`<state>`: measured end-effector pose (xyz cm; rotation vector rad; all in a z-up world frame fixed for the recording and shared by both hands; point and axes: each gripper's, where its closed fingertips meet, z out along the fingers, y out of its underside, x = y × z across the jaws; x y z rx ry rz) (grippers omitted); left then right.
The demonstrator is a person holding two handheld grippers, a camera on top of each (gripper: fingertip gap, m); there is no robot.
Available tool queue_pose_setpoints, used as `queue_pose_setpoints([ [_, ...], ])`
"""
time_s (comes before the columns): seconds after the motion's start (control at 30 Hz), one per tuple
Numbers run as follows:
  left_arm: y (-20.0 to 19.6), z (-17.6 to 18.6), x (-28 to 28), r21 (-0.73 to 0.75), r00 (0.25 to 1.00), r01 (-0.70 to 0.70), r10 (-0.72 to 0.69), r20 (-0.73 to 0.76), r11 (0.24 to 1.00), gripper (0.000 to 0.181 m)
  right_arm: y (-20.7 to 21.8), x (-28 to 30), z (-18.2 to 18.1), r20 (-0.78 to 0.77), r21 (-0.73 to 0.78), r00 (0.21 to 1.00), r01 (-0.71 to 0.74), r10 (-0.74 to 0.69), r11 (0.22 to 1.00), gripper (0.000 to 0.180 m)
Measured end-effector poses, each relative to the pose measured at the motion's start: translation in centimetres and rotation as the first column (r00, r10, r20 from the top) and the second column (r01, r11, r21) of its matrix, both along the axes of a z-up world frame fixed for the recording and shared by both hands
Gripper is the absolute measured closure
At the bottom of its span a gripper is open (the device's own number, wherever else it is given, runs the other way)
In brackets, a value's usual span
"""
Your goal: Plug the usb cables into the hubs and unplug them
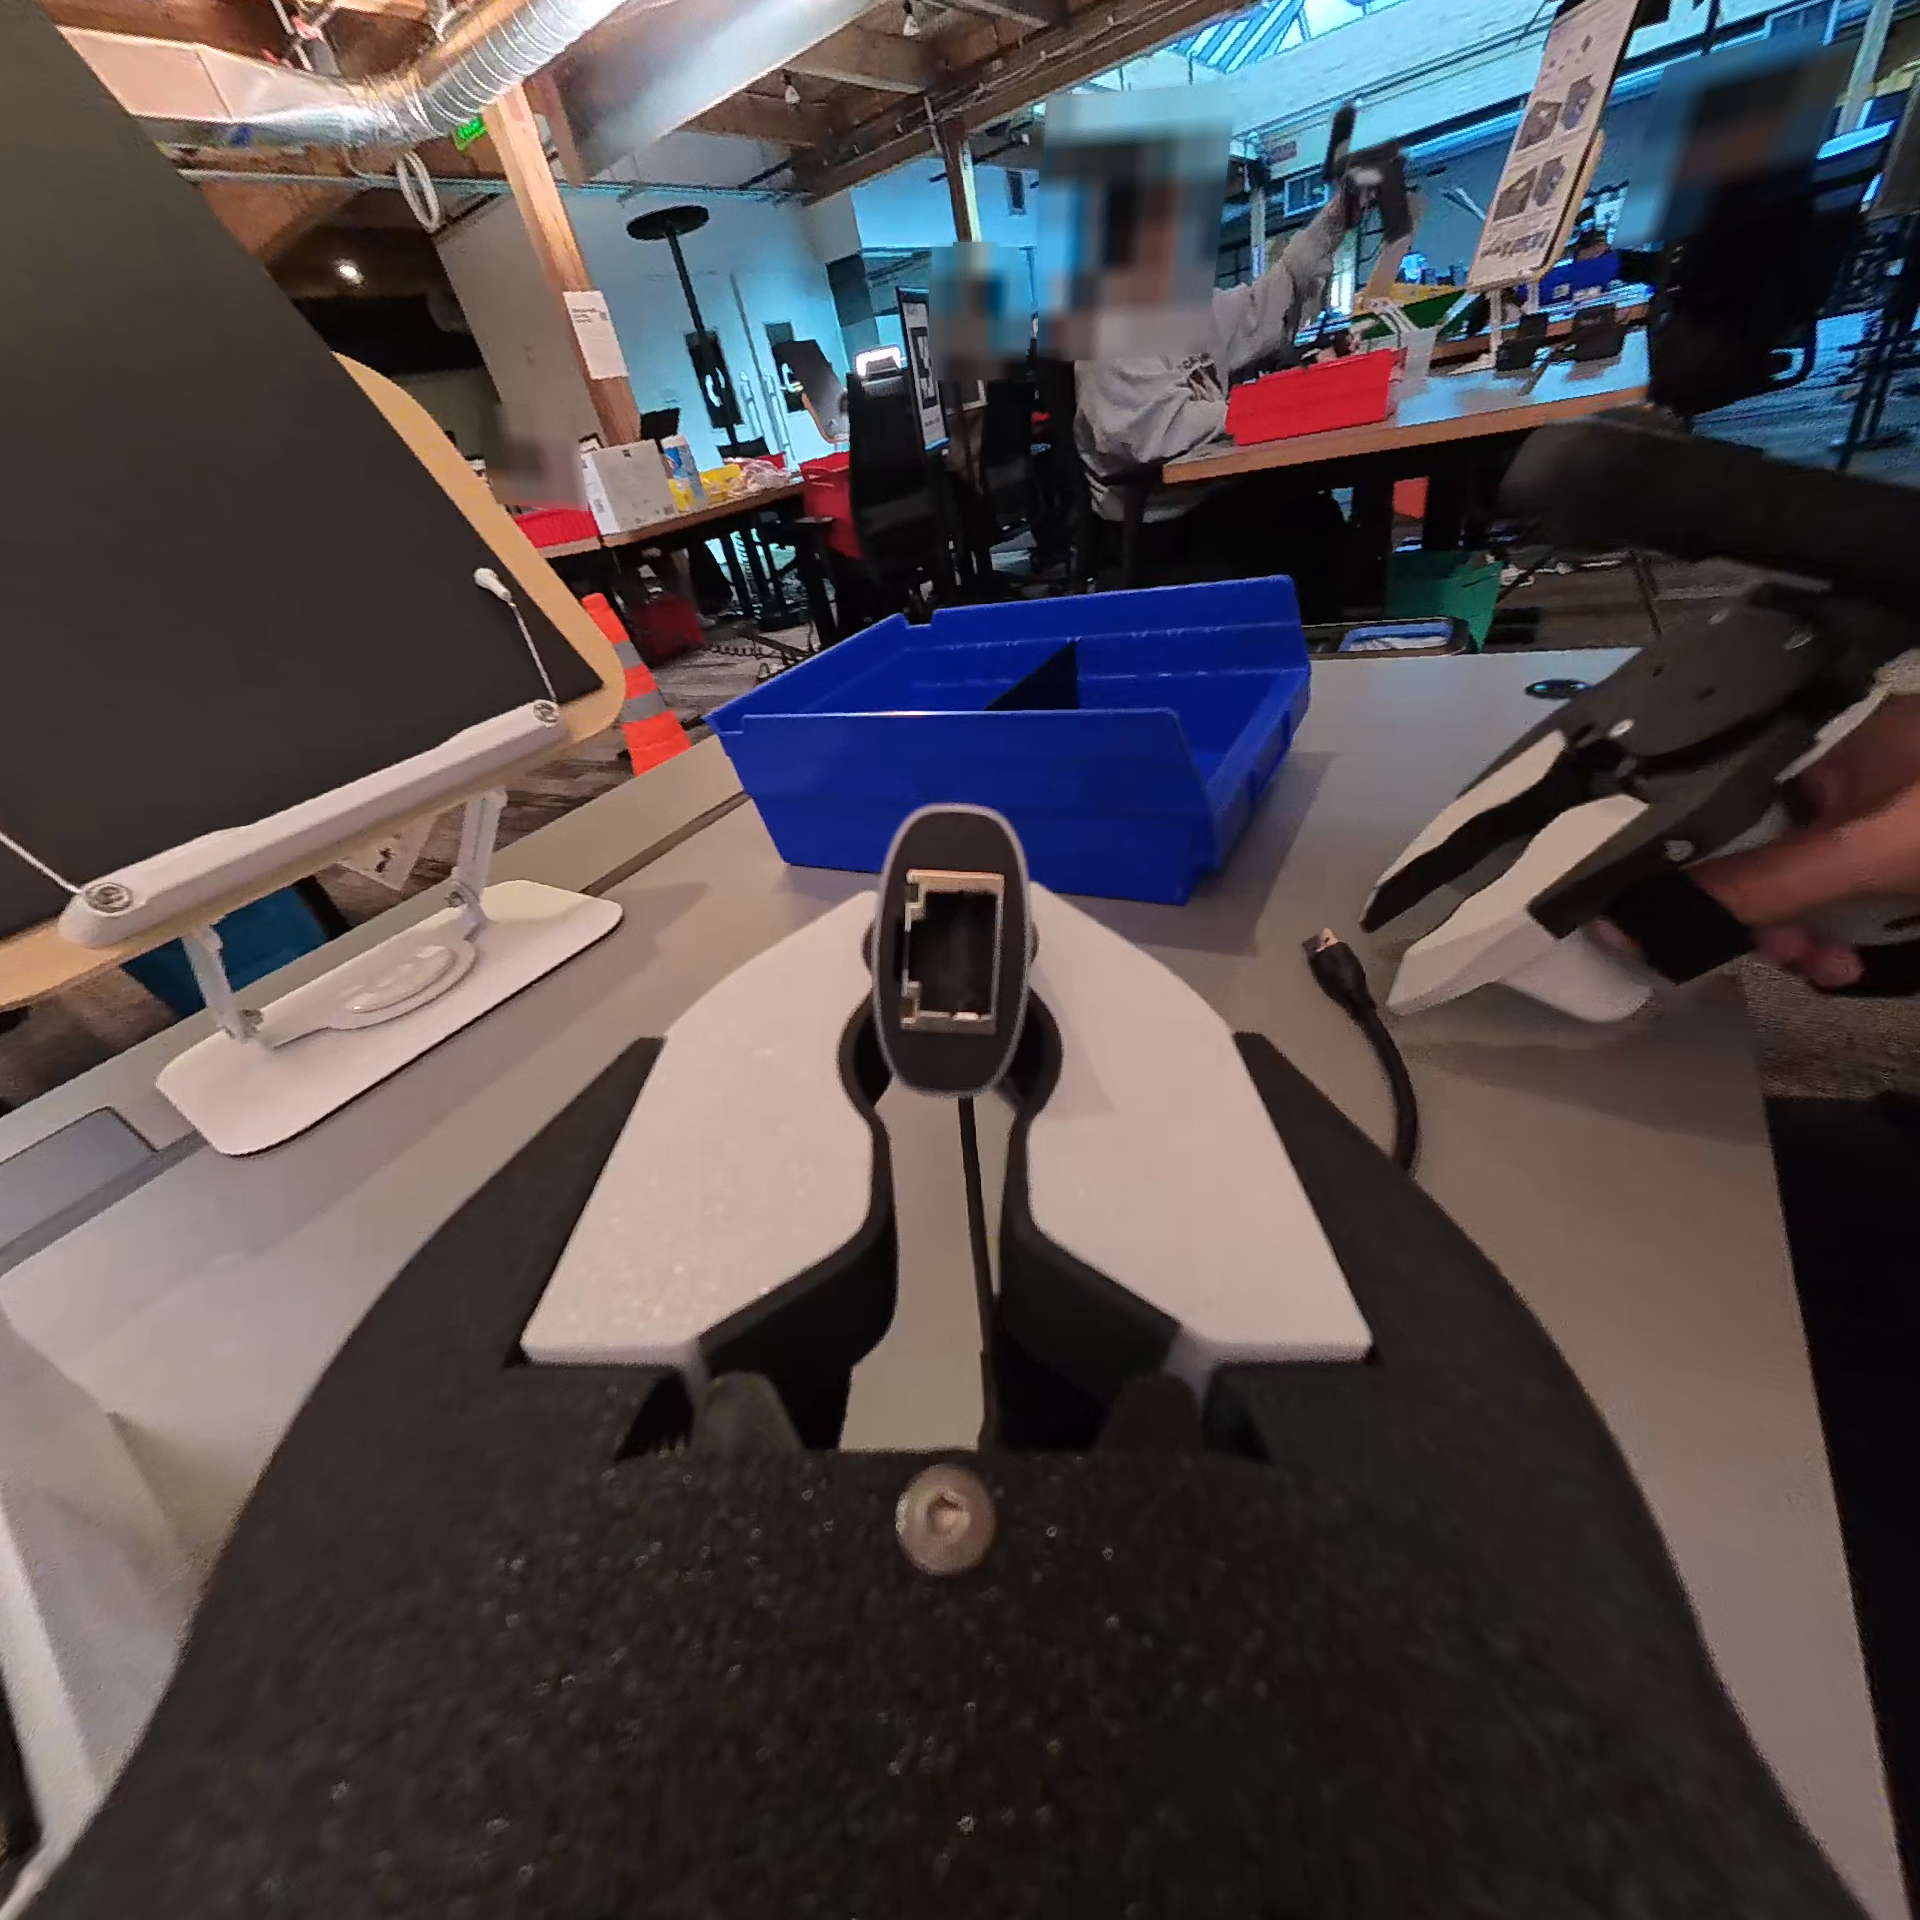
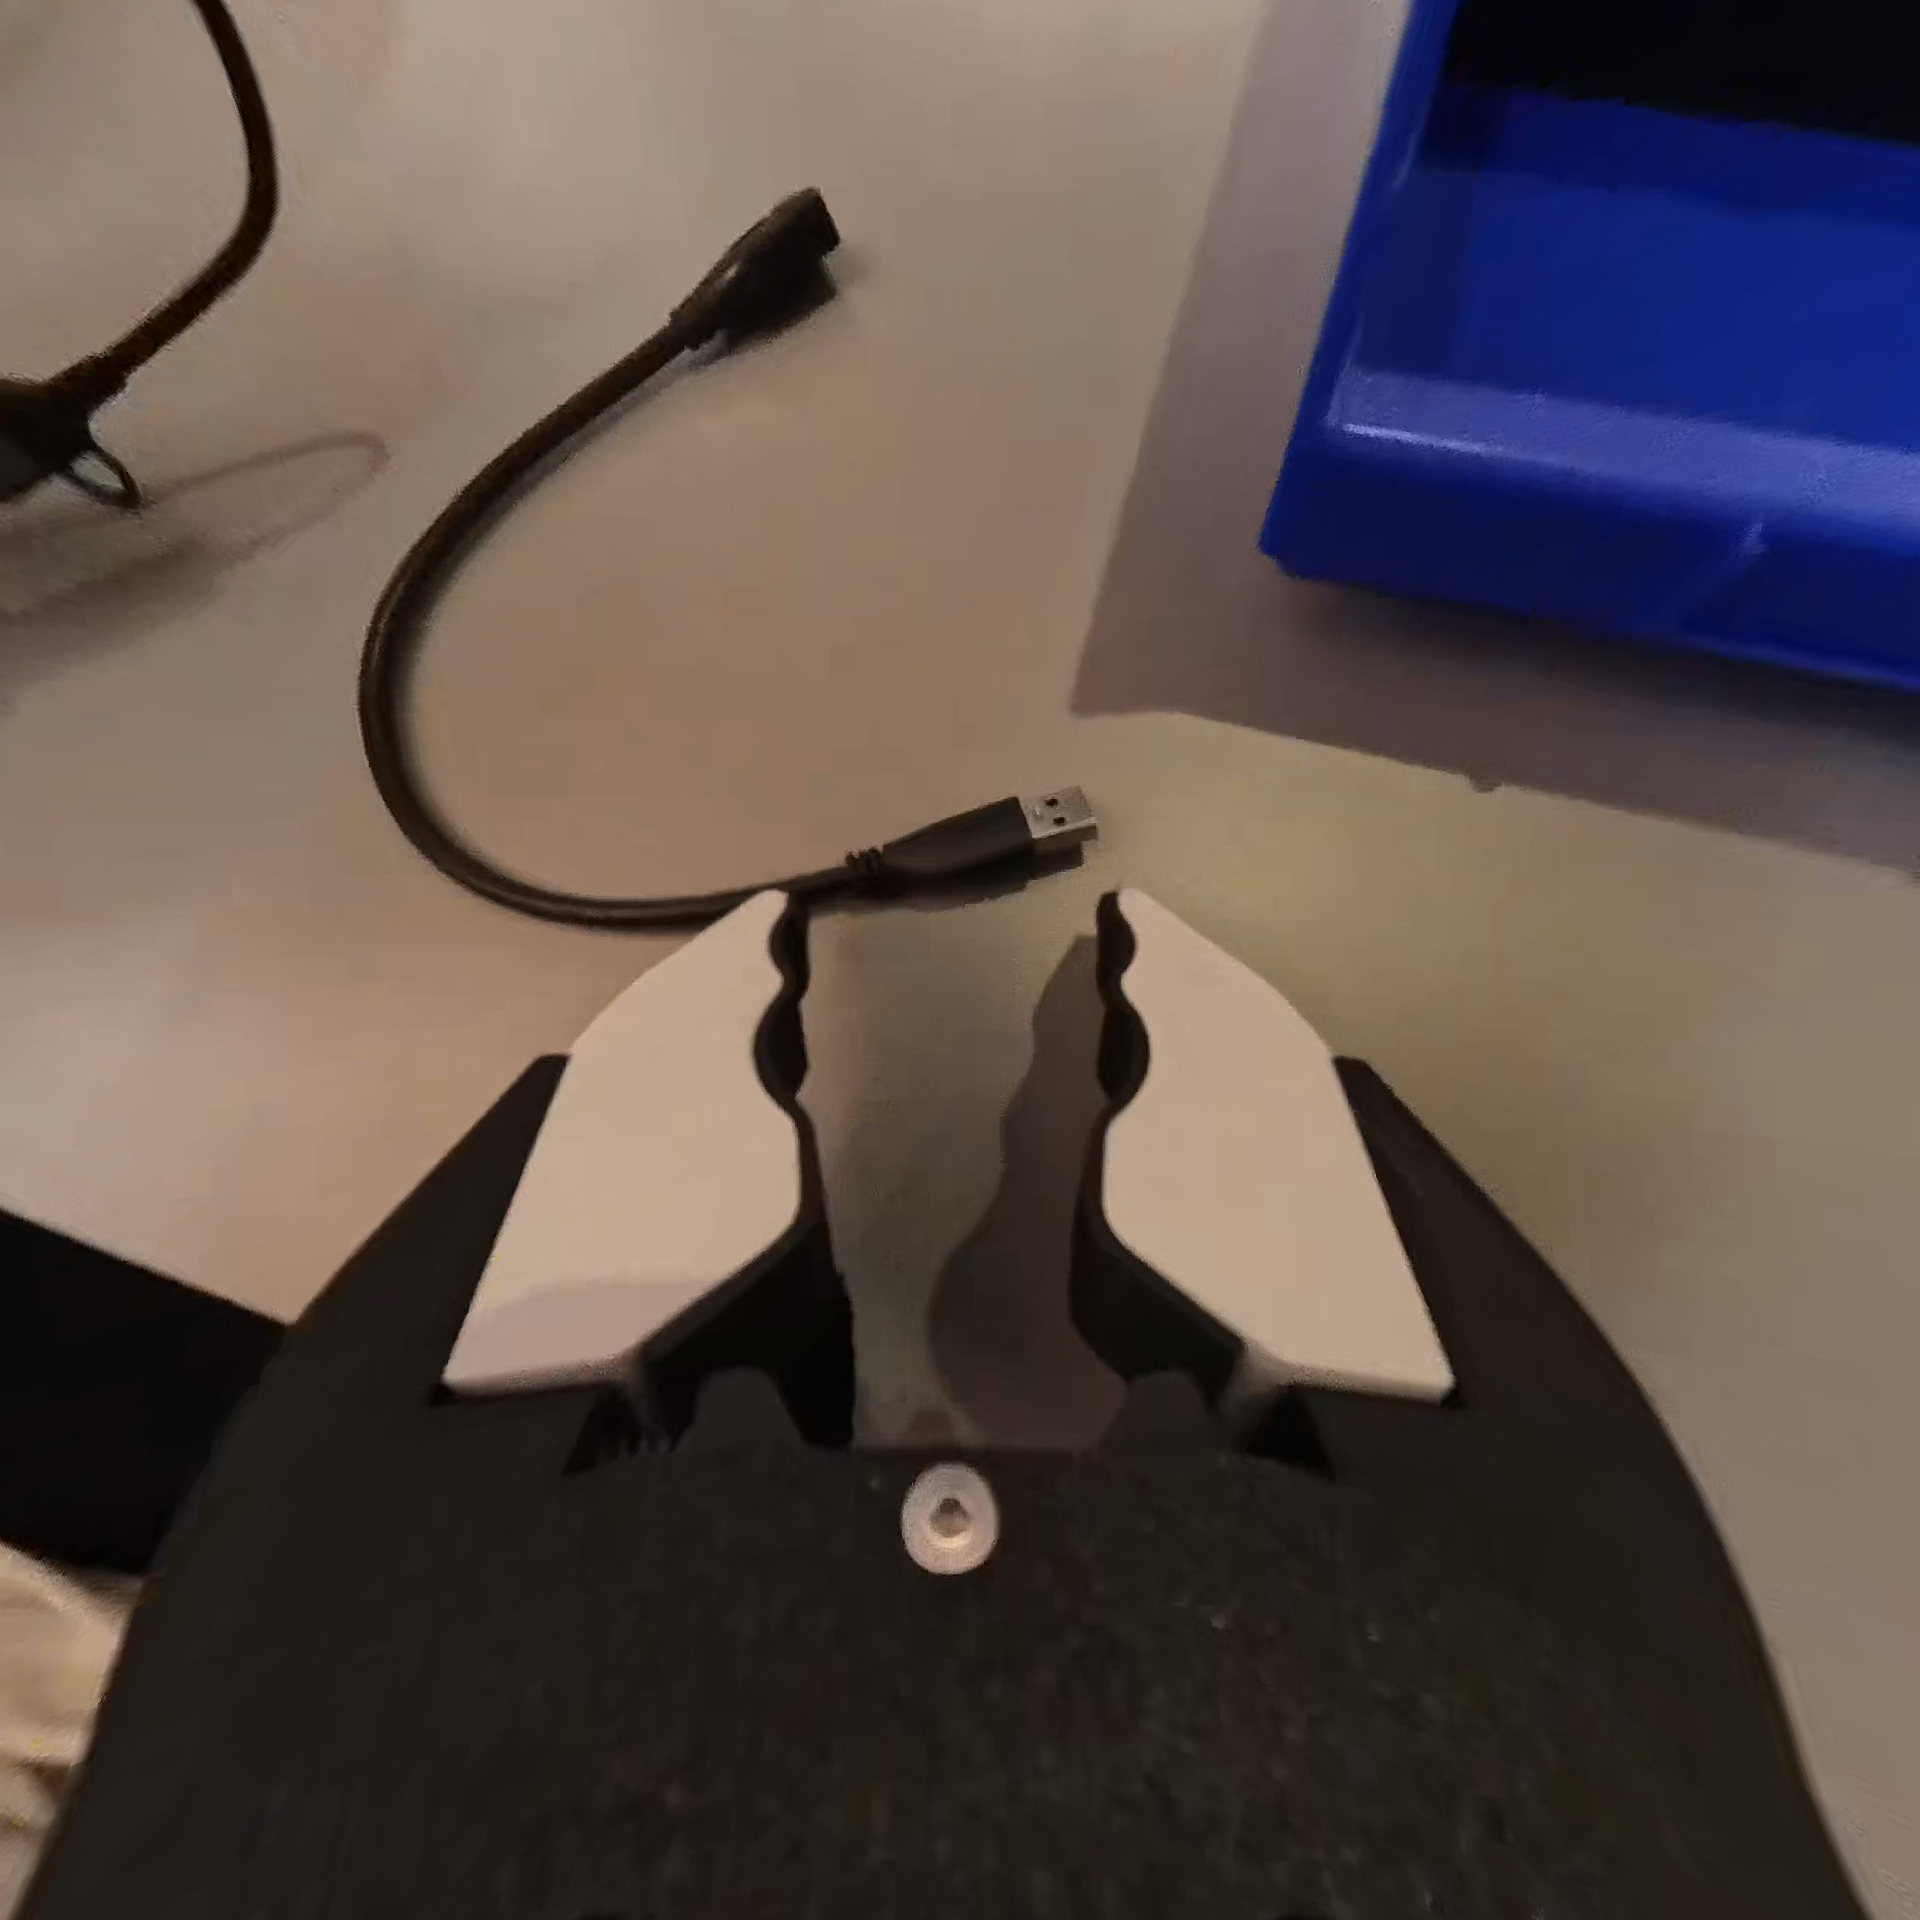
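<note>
Two handheld grippers work over one pale grey table (image 1: 1558, 1299). Nearest, the left gripper (image 1: 951, 997) is clenched on a dark grey hub (image 1: 951, 951); only the hub's rounded end face shows, with one metal-rimmed square socket, and the rest of its body is hidden between the white fingers (image 1: 748, 1153). A thin black cord runs back from the hub along the gap between them.

The right gripper (image 2: 951, 920) hangs released just above the table, its white fingers (image 2: 665, 1143) with scalloped black inner edges spread apart and holding nothing. Just beyond its tips lies one black usb cable (image 2: 416, 582), bent in a loop, with a silver flat plug (image 2: 1060, 816) at the near end and a blurred black connector at the far end. A second black lead (image 2: 239, 208) is cut off at the upper left edge; what it joins is hard to make out.

Farther back stands one glossy blue plastic bin (image 1: 987, 790), partly cut off. Left of it, a dark panel rests on one white stand (image 1: 384, 997).
</note>
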<state>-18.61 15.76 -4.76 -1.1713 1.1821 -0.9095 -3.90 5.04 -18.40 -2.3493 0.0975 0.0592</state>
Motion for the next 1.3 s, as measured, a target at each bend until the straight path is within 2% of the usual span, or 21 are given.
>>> queue_pose_setpoints([
  [0.1,-0.3,-0.1,0.2,-0.019,1.0,0.023,-0.023,-0.001,1.0,0.164,1.4,-0.9,-0.7,-0.053,-0.001,0.998,0.015,-0.015,1.0,0.12],
  [0.2,-0.4,-0.3,0.2,-0.039,0.999,0.034,-0.034,-0.002,0.999,0.164,2.7,-0.8,-1.1,0.063,-0.033,0.998,-0.027,0.029,0.999,0.137],
  [0.27,-0.4,-0.3,0.1,-0.037,0.999,0.033,-0.033,-0.004,0.999,0.164,3.6,-1.4,-1.1,0.06,-0.051,0.994,-0.084,0.087,0.995,0.143],
  [0.37,-0.2,-0.2,-0.1,-0.034,1.0,0.023,-0.023,-0.001,0.999,0.164,5.1,-1.9,-1.0,0.148,-0.131,0.944,-0.277,0.295,0.952,0.143],
  [0.43,0.0,-0.1,-0.3,-0.031,1.0,0.015,-0.015,0.0,0.999,0.164,5.8,-1.9,-0.8,0.213,-0.217,0.878,-0.386,0.429,0.897,0.144],
  [0.5,0.2,-0.1,-0.6,-0.025,1.0,0.005,-0.005,0.0,1.0,0.164,6.6,-3.1,0.0,0.222,-0.236,0.776,-0.544,0.59,0.805,0.145],
  [0.53,0.3,0.0,-0.7,-0.024,1.0,0.001,-0.001,0.001,1.0,0.164,6.8,-3.8,0.3,0.22,-0.244,0.703,-0.632,0.677,0.736,0.144],
  [0.57,0.5,0.0,-0.8,-0.024,1.0,-0.006,0.006,0.003,1.0,0.164,6.4,-5.0,0.3,0.197,-0.251,0.585,-0.745,0.787,0.617,0.144],
  [0.6,0.7,0.0,-1.0,-0.025,1.0,-0.012,0.012,0.005,1.0,0.164,6.5,-5.3,0.5,0.205,-0.254,0.503,-0.801,0.839,0.542,0.145],
  [0.73,1.3,0.0,-1.5,-0.033,0.999,-0.031,0.031,0.007,0.999,0.164,6.7,-7.3,1.4,0.146,-0.234,0.308,-0.912,0.94,0.335,0.144],
  [0.8,1.6,0.0,-1.7,-0.035,0.999,-0.042,0.042,0.006,0.999,0.164,8.2,-6.9,0.9,0.239,-0.294,0.274,-0.894,0.932,0.338,0.143],
  [0.83,1.7,0.0,-1.8,-0.037,0.999,-0.045,0.045,0.005,0.998,0.164,8.7,-6.8,0.5,0.258,-0.309,0.273,-0.886,0.927,0.347,0.143],
  [0.87,1.8,0.0,-1.9,-0.036,0.999,-0.049,0.049,0.004,0.998,0.164,9.4,-6.5,0.3,0.275,-0.318,0.304,-0.867,0.912,0.385,0.136],
  [0.97,1.9,-0.1,-2.1,-0.033,0.998,-0.059,0.059,-0.004,0.998,0.164,10.9,-5.0,0.7,0.316,-0.283,0.509,-0.755,0.801,0.591,0.121],
  [1.03,2.0,-0.3,-2.2,-0.024,0.998,-0.069,0.069,-0.014,0.997,0.164,10.5,-4.3,1.3,0.286,-0.227,0.675,-0.642,0.68,0.733,0.127],
  [1.1,2.1,-0.4,-2.3,-0.016,0.997,-0.074,0.073,-0.023,0.997,0.164,9.2,-5.0,1.6,0.181,-0.136,0.818,-0.53,0.547,0.837,0.143],
  [1.2,2.1,-0.5,-2.2,-0.015,0.998,-0.064,0.063,-0.02,0.998,0.164,7.9,-5.7,1.1,0.08,-0.061,0.91,-0.402,0.406,0.914,0.152],
  [1.3,2.0,-0.6,-1.9,-0.001,0.998,-0.05,0.05,-0.023,0.999,0.164,7.8,-5.9,-0.3,0.087,-0.089,0.925,-0.362,0.369,0.928,0.152],
])
